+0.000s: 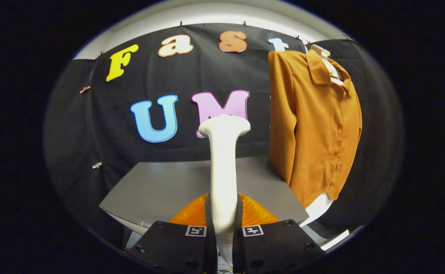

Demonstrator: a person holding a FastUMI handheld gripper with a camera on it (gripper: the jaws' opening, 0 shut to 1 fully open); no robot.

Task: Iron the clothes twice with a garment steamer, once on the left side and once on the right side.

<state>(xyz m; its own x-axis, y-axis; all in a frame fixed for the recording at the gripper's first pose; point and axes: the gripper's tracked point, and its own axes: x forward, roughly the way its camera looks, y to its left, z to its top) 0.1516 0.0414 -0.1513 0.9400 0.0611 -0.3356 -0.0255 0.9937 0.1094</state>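
A white garment steamer (223,167) stands upright between my fingers, its flared head at the top and its orange base (254,214) just behind the fingers. My gripper (223,228) is shut on the steamer's handle, both black fingers pressing its sides. An orange-brown button shirt (313,121) hangs on a white mannequin form to the right of the steamer, beyond the fingers, with its front placket facing slightly right. The steamer head is left of the shirt's sleeve and apart from it.
A grey table (161,186) spreads under and behind the steamer. The shirt's white stand (317,207) rests at the table's right corner. Black cloth closes the booth behind and on both sides.
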